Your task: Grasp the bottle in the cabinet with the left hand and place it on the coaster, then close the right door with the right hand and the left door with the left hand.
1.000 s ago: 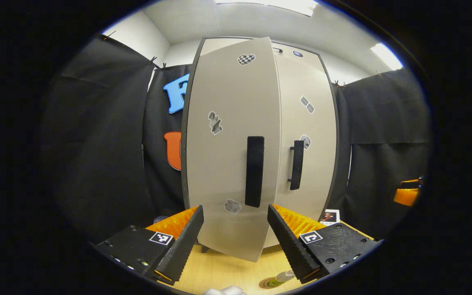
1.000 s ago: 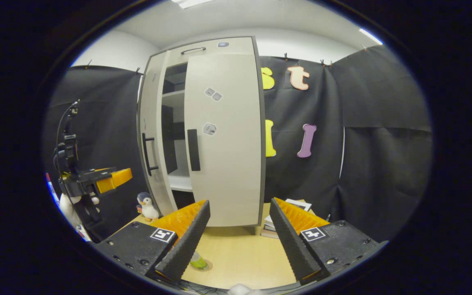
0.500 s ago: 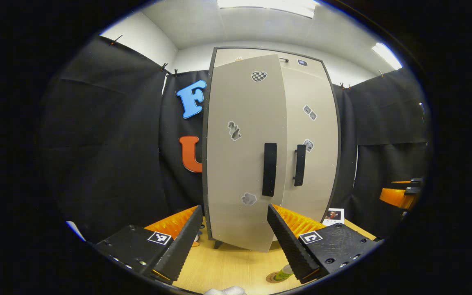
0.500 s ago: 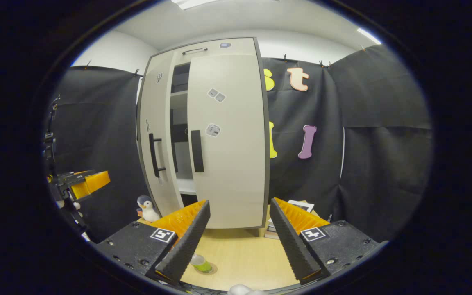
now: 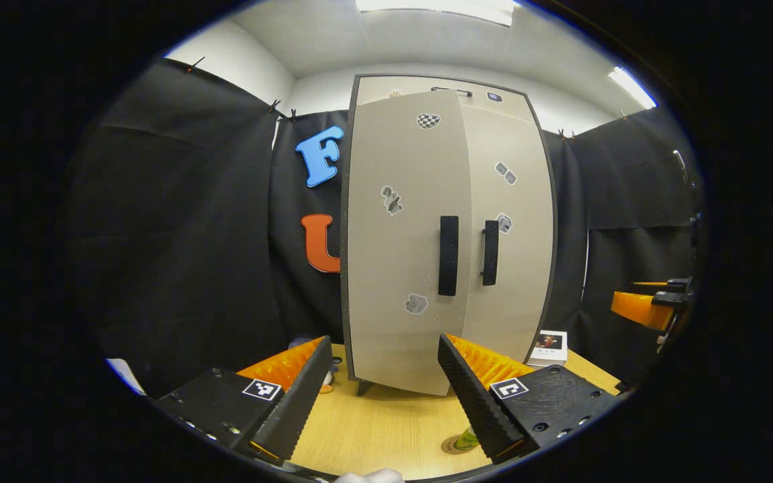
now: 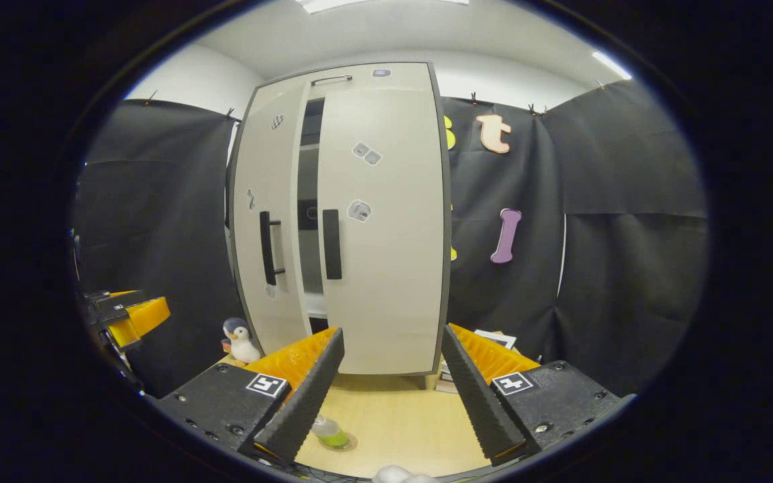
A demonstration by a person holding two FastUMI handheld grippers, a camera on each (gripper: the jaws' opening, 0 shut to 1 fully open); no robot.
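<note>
Left door (image 5: 403, 235) has swung most of the way in over the last second; it stood well out from the cabinet (image 6: 359, 77), now it's nearly flush. From the right gripper view I can see a dark gap left between it and the right door (image 6: 383, 228), so it isn't latched. Right door looks fully shut. My read: bottle step done, right door done, left door wants one last push.

Left gripper (image 5: 384, 392) has backed off the door and touches nothing, jaws spread wide and empty. Right gripper (image 6: 392, 396) also idle, jaws released, nothing between them, hovering over the bench (image 6: 393, 422).

Bottle (image 6: 328, 431) is out of the cabinet, on the bench in front of it, sitting on the coaster (image 5: 452, 445). In the left gripper view I catch its lower part at the coaster, beside the right finger (image 5: 470, 402). Its long axis looks upright, cap end up, though the left finger hides its top in the right gripper view, so I can't swear to the tilt.

Door handles (image 5: 448, 255) run vertical, almost side by side now.
</note>
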